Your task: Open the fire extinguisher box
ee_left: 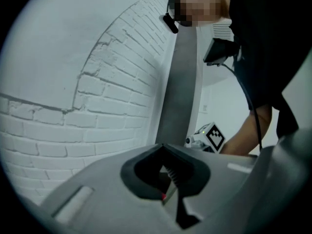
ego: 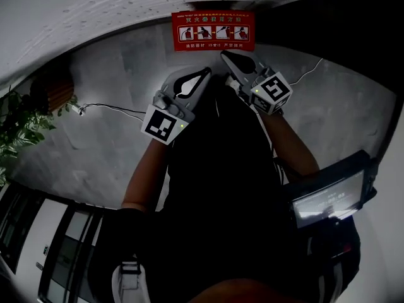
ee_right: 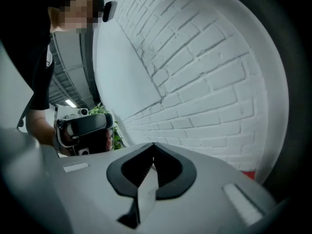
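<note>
- Red fire extinguisher box sits top centre in the head view.
- Left gripper and right gripper hover just below it, fingers pressed together, empty.
- Best move: spread the fingers, then find the door edge.

My left gripper has its jaws pressed together, nothing between them. Past the tips I see a white brick wall on the left, a grey upright panel and the right gripper's marker cube just beside a bare forearm.
</note>
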Demonstrator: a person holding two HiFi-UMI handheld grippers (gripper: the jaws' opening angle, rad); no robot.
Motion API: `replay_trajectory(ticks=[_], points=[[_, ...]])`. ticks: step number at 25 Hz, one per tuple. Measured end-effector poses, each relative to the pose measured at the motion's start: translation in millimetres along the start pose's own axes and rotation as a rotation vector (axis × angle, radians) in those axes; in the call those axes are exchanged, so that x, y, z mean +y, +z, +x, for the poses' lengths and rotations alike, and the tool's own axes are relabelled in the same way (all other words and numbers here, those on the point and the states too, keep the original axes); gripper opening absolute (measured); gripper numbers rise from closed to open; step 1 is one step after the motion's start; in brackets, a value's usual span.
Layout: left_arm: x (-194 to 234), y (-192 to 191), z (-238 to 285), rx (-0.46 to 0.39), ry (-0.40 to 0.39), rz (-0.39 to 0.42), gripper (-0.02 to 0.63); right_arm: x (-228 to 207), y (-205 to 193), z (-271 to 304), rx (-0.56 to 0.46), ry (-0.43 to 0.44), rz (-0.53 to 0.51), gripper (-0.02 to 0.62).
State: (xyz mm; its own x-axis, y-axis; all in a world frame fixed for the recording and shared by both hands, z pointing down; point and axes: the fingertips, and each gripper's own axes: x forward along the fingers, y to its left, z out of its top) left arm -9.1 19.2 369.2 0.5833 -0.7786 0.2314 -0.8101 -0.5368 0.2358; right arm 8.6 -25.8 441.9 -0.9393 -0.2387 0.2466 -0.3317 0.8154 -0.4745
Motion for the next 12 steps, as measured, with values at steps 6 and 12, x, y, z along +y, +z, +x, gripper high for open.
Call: replay_trajectory(ticks=[6,12], points=[[15.7,-42.4,31.2,0.042,-0.012,-0.009,0.003,-40.1,-57.4,9.6,0.03,-0.097,0.143,0.009],[24.2,-105.9,60.1,0.105,-0.023,-0.008,0.003,-92.8,-136.4,16.6,0.016,-0.187,0.35,0.009]])
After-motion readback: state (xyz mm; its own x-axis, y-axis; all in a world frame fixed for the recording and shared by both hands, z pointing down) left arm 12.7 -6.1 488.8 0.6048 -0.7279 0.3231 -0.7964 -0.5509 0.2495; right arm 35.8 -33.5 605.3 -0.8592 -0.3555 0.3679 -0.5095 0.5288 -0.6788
